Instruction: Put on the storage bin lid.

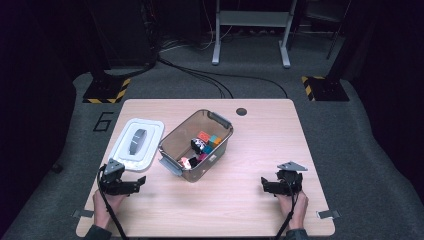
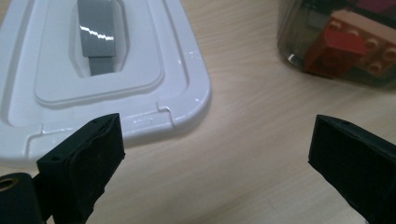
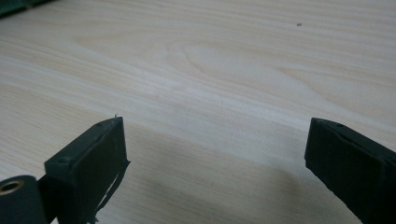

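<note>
A smoky see-through plastic box stands tilted near the table's middle, holding several coloured toy bricks. Its white lid with a grey handle lies flat to the box's left. My left gripper rests low on the table just in front of the lid, open, nothing between its jaws. In the left gripper view the lid lies close ahead on the left, and the box corner with a red brick shows at upper right. My right gripper sits open on bare wood at the front right.
The wooden table has a round cable hole near its far edge. Beyond it, grey floor carries black cables, stand feet with yellow-black tape and a metal frame.
</note>
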`<state>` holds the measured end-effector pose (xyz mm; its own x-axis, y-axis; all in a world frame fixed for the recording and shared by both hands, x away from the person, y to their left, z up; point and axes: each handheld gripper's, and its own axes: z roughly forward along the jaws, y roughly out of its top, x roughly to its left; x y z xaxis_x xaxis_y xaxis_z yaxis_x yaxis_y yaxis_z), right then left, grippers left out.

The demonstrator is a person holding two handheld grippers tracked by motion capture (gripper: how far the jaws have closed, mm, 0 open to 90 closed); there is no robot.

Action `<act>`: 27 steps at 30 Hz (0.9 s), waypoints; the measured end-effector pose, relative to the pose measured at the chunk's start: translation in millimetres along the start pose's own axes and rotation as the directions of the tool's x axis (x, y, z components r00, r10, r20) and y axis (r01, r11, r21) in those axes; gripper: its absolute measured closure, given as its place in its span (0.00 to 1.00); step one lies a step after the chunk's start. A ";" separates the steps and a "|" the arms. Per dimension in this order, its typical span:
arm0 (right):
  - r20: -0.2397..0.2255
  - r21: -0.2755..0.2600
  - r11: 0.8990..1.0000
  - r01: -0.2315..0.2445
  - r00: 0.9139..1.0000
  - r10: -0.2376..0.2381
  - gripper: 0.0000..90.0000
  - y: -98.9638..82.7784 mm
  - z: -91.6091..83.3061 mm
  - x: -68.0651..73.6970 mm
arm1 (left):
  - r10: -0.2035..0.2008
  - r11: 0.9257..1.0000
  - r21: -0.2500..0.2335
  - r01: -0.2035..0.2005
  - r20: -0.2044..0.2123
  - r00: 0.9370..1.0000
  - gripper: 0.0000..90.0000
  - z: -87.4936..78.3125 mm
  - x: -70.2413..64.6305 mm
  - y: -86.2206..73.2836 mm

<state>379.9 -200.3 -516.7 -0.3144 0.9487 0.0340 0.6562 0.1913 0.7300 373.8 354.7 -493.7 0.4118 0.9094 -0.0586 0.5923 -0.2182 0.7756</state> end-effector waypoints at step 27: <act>0.024 0.008 1.000 0.016 1.000 -0.016 0.03 -9.6 7.3 -3.5 | -0.095 0.993 0.075 0.094 -0.002 0.996 0.07 58.1 57.5 58.7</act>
<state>379.7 -203.6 -528.8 -0.3084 0.9512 0.0054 0.6565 0.2087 0.7249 472.5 373.6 -488.1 0.3522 0.9268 -0.1302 0.6787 -0.1572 0.7174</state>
